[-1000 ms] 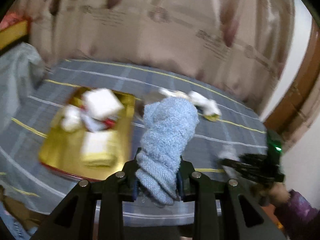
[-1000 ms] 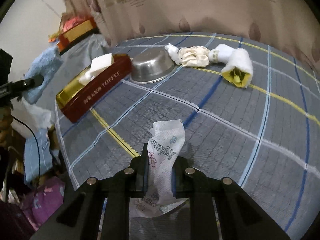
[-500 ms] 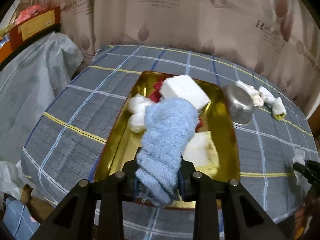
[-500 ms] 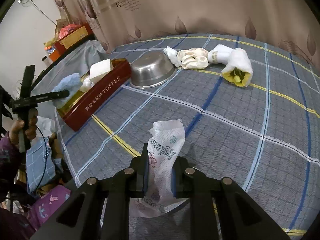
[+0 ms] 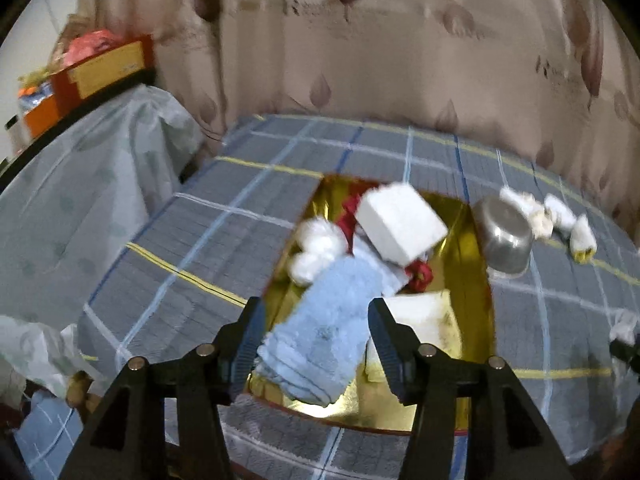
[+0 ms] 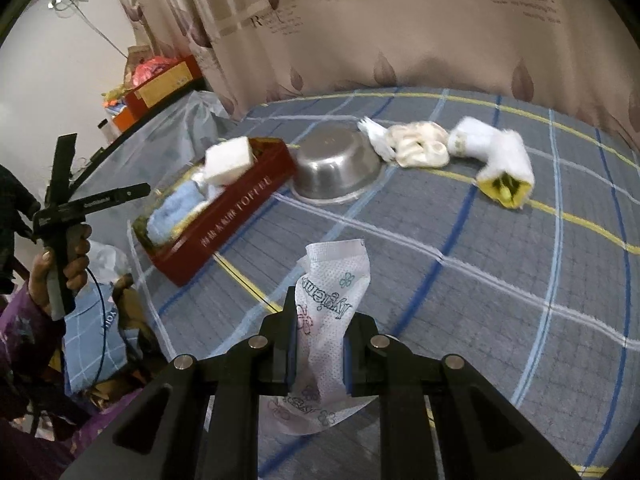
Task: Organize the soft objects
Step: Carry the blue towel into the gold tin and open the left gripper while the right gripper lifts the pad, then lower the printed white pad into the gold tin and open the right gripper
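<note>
The blue towel (image 5: 324,328) lies inside the gold-lined tin (image 5: 472,304), at the end nearest the left tongs (image 5: 314,334). The left tongs are spread wide, with the towel lying free between their fingers and gripped by neither. Beyond the towel, the tin also holds a white block (image 5: 400,222) tilted on top of the pile, white fluffy pieces (image 5: 316,248), a red item (image 5: 418,274), and a pale folded cloth (image 5: 424,312) beside the towel. From the right wrist view the tin shows a red outer wall (image 6: 236,216) printed TOFFEE, with the towel (image 6: 174,210) and the block (image 6: 230,160) rising above its rim. A steel bowl (image 6: 338,166) sits upside down just beside the far end of the tin. Past the bowl lie a cream cloth bundle (image 6: 420,146) and a white roll with a yellow end (image 6: 500,160), touching each other. All of this rests on the table, covered with a grey plaid cloth (image 6: 500,280). The right tongs (image 6: 320,354) are pinching a printed white wipe (image 6: 330,300), held near the table edge, well apart from the tin.
</note>
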